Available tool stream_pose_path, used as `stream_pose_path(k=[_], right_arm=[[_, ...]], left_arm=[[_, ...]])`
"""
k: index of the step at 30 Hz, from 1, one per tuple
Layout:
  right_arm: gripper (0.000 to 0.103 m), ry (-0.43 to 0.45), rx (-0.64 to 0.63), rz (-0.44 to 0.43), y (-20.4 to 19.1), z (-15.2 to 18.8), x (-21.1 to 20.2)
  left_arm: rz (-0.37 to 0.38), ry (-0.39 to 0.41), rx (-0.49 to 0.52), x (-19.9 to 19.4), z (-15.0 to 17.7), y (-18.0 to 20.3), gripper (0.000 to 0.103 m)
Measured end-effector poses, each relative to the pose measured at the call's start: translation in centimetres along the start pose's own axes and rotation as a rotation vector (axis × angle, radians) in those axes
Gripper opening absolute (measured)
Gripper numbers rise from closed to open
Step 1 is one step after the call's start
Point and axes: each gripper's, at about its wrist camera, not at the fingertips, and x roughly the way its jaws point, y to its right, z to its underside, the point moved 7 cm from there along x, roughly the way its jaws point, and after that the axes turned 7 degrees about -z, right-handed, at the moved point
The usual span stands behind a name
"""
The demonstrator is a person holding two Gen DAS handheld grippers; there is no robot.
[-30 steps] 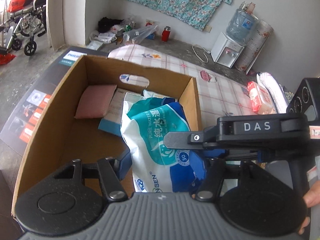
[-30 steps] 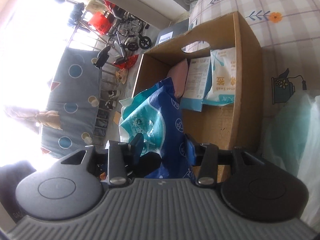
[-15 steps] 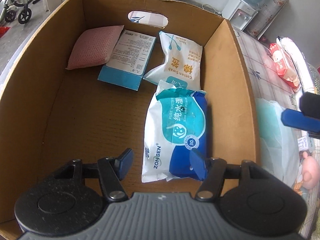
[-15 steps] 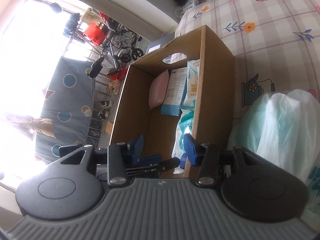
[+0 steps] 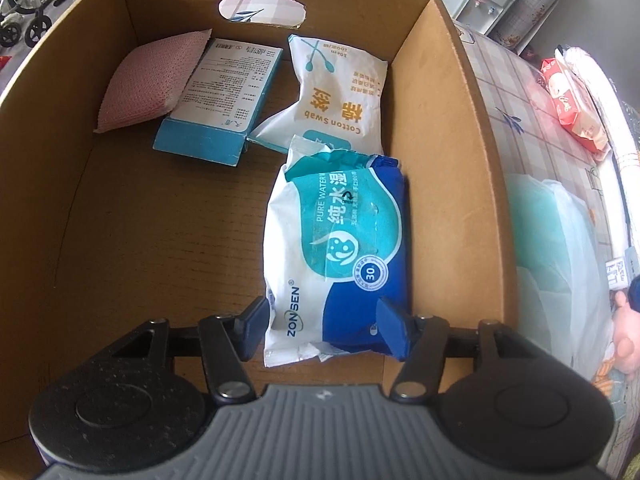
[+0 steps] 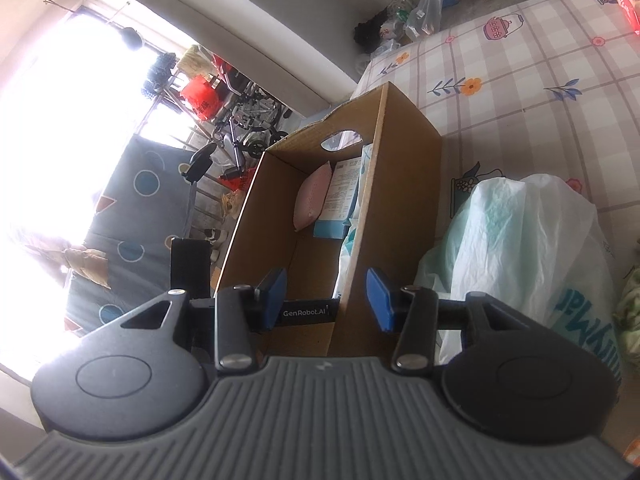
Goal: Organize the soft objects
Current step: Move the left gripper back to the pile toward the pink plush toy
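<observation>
A blue, teal and white wipes pack (image 5: 340,240) lies lengthwise along the right wall of the cardboard box (image 5: 440,160), low over the box floor. My left gripper (image 5: 322,330) points steeply down into the box, its blue pads closed on the pack's near end. Farther back lie a white cotton swab bag (image 5: 340,96), a blue-and-white carton (image 5: 224,92) and a pink pad (image 5: 148,80). My right gripper (image 6: 326,300) hangs outside the near end of the box (image 6: 400,184), open, with nothing between its fingers.
A white and pale green plastic bag (image 6: 520,248) bulges right of the box on the checked tablecloth (image 6: 500,80). A red-and-white tissue pack (image 5: 572,104) lies farther right. The left half of the box floor (image 5: 140,240) is bare. A wheelchair and clutter stand beyond.
The left gripper has sunk into the box with the wipes pack and tipped steeper. The right gripper, at the pack a second ago, has drawn back out of the box.
</observation>
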Motion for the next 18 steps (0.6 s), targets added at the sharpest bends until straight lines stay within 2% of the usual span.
stream_pose_path(k=[2, 6, 10, 13, 18], right_arm=[[0.046, 0.020, -0.025, 0.006, 0.0, 0.4, -1.0], [0.046, 0.069, -0.048, 0.023, 0.6, 0.2, -3.8], [0.047, 0.127, -0.055, 0.074, 2.1, -0.1, -8.0], [0.047, 0.181, -0.057, 0.123, 3.4, -0.2, -11.7], [0.050, 0.272, -0.045, 0.203, 5.8, 0.4, -17.8]], left_arm=[[-0.015, 0.029, -0.003, -1.0, 0.2, -0.3, 0.071], [-0.045, 0.150, -0.045, -4.6, 0.0, -0.9, 0.072], [-0.036, 0.282, -0.047, -8.8, 0.3, 0.2, 0.072], [0.002, 0.360, 0.005, -11.4, 0.6, 3.1, 0.074], [0.112, 0.443, 0.136, -13.9, 3.1, 10.5, 0.075]])
